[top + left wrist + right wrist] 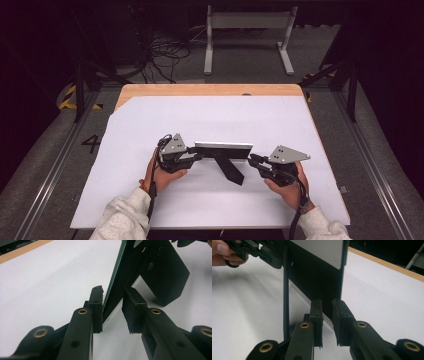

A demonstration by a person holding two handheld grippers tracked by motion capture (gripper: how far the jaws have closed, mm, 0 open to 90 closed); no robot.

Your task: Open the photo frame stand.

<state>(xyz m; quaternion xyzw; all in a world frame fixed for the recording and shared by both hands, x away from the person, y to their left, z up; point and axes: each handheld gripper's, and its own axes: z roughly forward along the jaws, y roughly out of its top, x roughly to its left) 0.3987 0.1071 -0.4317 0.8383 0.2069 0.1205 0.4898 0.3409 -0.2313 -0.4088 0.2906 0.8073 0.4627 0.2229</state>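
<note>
We're looking down on a table [150,90] covered by a white sheet [210,120], and standing near its middle is a picture frame [223,148], upright on its lower edge with its black easel leg [231,170] splayed out toward the person. The left gripper [196,157] comes in at the frame's left end, the left hand [165,175] wrapped around its body; the right gripper [252,159] meets the frame's right end, with the right hand [289,187] under it. From the left gripper view we see the frame [117,277] edge-on, thin green rim showing, running up between the jaws: the near pad sits against that rim while the other stands off with a clear gap, so this gripper [113,311] is parted around the frame, not clamped. The easel leg [165,272] hangs off the frame's dark back. In the right gripper view the frame's back [317,277] fills the middle, its end edge dropping into the slot between the two jaws; the right gripper [327,315] is narrowly apart, and we cannot tell whether its pads press the edge.
</note>
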